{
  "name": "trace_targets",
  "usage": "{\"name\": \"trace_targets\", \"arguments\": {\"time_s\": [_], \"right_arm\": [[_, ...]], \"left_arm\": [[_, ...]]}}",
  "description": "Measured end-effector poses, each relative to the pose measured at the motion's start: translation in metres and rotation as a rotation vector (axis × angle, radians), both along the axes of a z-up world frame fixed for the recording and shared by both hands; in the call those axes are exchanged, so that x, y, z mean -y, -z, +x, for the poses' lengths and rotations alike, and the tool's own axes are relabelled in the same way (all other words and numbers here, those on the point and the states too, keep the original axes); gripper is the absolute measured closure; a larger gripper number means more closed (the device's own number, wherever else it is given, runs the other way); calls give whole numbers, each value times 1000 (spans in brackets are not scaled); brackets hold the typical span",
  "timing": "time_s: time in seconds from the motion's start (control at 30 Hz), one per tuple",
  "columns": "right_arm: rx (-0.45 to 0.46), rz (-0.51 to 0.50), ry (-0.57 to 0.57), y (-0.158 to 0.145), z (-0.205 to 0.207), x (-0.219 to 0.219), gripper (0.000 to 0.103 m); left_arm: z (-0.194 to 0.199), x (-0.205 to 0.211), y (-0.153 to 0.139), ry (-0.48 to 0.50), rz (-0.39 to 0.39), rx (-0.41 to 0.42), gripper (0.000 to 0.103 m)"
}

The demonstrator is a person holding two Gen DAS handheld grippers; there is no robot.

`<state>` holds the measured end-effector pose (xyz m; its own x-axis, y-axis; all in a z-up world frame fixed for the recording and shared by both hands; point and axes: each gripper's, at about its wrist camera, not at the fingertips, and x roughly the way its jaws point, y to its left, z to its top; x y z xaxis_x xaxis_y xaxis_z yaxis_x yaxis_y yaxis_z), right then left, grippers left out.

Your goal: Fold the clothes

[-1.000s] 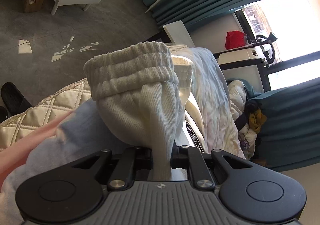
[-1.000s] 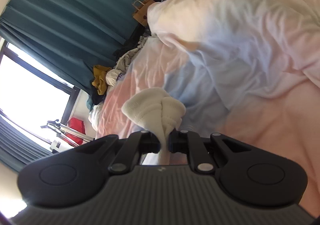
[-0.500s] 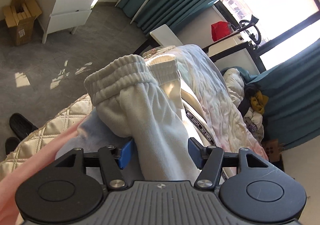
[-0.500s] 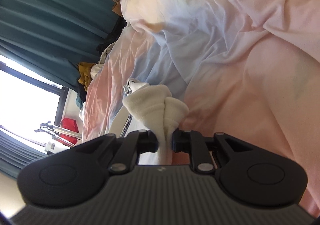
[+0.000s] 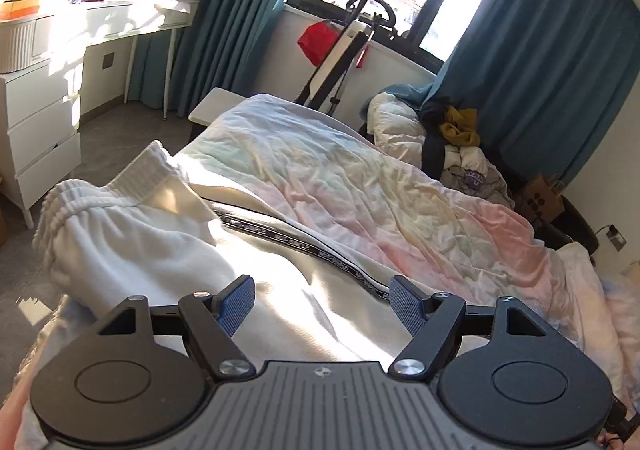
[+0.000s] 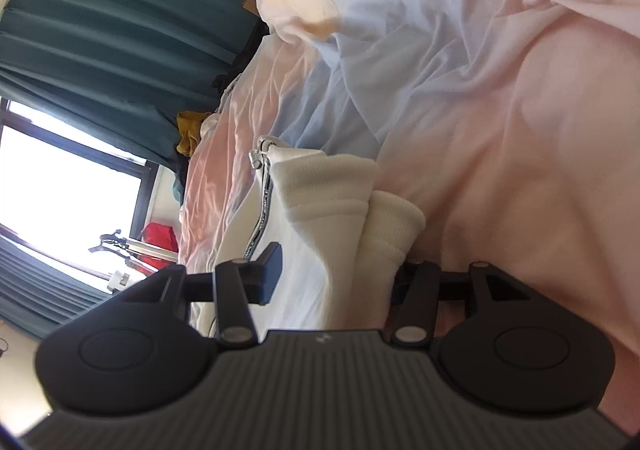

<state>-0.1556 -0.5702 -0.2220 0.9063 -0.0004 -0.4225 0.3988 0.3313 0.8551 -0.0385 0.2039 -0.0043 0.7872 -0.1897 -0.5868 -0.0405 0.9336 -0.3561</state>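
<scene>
Sunlit bed with a rumpled pastel duvet carries the cream sweatpants, lying doubled over, waistband at its left edge. Both the left tongs and right tongs stand open, holding nothing; cuffs lie between the right pair. One fold looks laid; next likely needs a fresh grip.

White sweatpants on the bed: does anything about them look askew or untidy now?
Yes. The white fleece sweatpants lie bunched, the elastic waistband crumpled near the bed's edge and the ribbed cuffs uneven. Both the left gripper and the right gripper have open jaws.
</scene>
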Motion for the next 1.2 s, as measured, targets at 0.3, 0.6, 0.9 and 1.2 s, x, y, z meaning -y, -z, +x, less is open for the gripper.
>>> {"name": "trace_targets", "arguments": {"time_s": [0.3,0.6,0.9,1.2], "right_arm": [[-12,-149,49,-7,12,-10,51],[-30,-312,87,-21,20,-22,77],[-16,-558,37,-80,28,-56,87],[96,-833,-93,-171,46,-145,89]], "left_arm": [[46,137,67,166,63,-21,27],[70,178,130,247,166,-91,29],[74,177,135,279,235,-87,29],[68,164,117,267,198,-43,29]]}}
